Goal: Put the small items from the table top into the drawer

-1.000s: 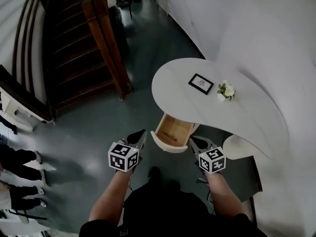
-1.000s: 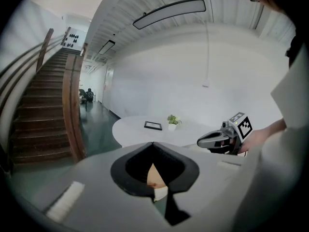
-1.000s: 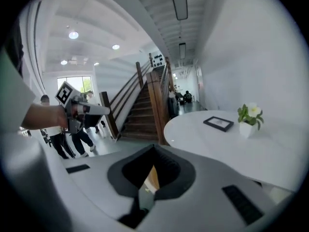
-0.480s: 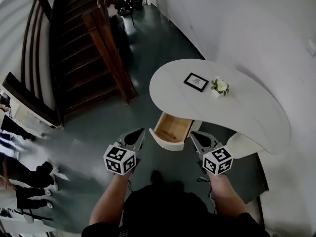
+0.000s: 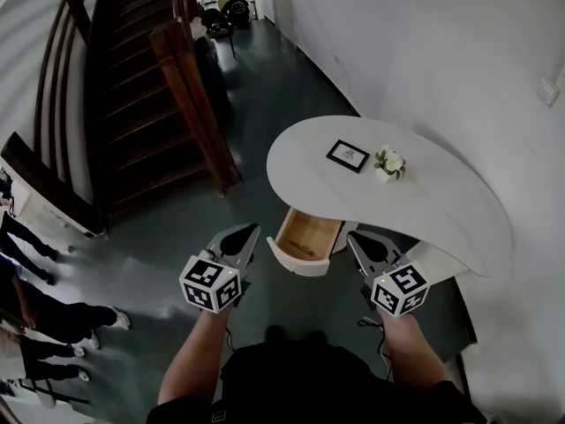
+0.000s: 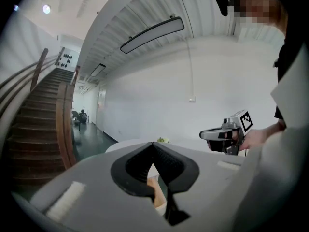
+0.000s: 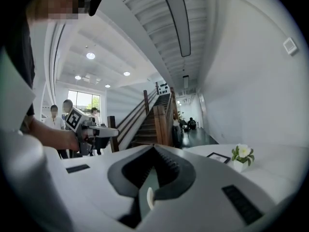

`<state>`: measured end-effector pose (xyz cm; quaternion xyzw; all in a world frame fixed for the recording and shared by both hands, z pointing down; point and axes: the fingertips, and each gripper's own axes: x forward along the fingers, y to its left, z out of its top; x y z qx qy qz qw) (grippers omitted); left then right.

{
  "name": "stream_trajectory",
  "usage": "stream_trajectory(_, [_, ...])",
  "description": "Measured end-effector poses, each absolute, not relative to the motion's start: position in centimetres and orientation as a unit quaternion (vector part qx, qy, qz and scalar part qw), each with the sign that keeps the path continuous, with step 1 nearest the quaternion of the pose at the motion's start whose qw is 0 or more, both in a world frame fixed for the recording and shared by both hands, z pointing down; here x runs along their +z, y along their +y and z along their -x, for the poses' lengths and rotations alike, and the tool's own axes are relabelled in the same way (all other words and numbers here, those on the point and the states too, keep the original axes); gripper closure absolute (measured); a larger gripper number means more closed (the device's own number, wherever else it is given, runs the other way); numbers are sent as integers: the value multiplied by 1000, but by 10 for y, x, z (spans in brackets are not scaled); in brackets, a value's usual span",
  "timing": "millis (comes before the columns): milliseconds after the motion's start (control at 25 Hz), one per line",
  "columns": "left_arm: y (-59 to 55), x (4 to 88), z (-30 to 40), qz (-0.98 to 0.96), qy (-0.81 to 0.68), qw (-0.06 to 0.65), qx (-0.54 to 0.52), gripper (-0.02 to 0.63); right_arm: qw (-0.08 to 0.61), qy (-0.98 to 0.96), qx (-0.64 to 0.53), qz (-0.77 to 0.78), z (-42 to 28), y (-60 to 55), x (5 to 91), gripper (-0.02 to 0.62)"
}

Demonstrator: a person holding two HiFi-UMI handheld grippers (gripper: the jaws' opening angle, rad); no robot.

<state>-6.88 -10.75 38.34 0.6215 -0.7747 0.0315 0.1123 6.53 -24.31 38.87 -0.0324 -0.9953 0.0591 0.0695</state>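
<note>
A picture frame (image 5: 348, 155) and a small flower pot (image 5: 388, 163) are seen on the white table (image 5: 441, 210), above the open drawer (image 5: 305, 237) (its inside is shown plainly only from the head view). The left gripper (image 6: 153, 144) and right gripper (image 7: 154, 147) are held near the drawer front, the jaws of each pressed together on nothing.

One frame (image 5: 348, 155) and one flower pot (image 5: 387, 164) on the table (image 5: 441, 210), one drawer (image 5: 305, 241) under it, one left gripper (image 5: 250, 232), one right gripper (image 5: 355, 238)

Bldg lobby, wood staircase (image 5: 132, 95), white walls (image 5: 424, 51)
</note>
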Motion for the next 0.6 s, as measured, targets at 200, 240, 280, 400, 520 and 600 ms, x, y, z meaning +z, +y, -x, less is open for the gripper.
stream_trajectory(200, [-97, 357, 88, -618, -781, 76, 33, 595, 38, -997, 69, 21, -58, -240, 358, 583])
stream_trajectory(240, [-93, 355, 93, -610, -788, 76, 32, 595, 33, -997, 69, 21, -56, -238, 354, 583])
stream_trajectory(280, [-90, 354, 98, -602, -794, 76, 32, 595, 30, -997, 66, 22, -54, -235, 350, 583])
stream_trajectory(400, [-85, 357, 108, -588, -805, 81, 26, 597, 30, -998, 53, 31, -47, -224, 343, 583])
stream_trajectory(520, [-82, 366, 116, -580, -809, 90, 21, 597, 31, -997, 55, 37, -37, -217, 344, 583])
stream_trajectory(600, [-81, 369, 120, -579, -810, 93, 16, 597, 29, -997, 63, 37, -32, -214, 344, 584])
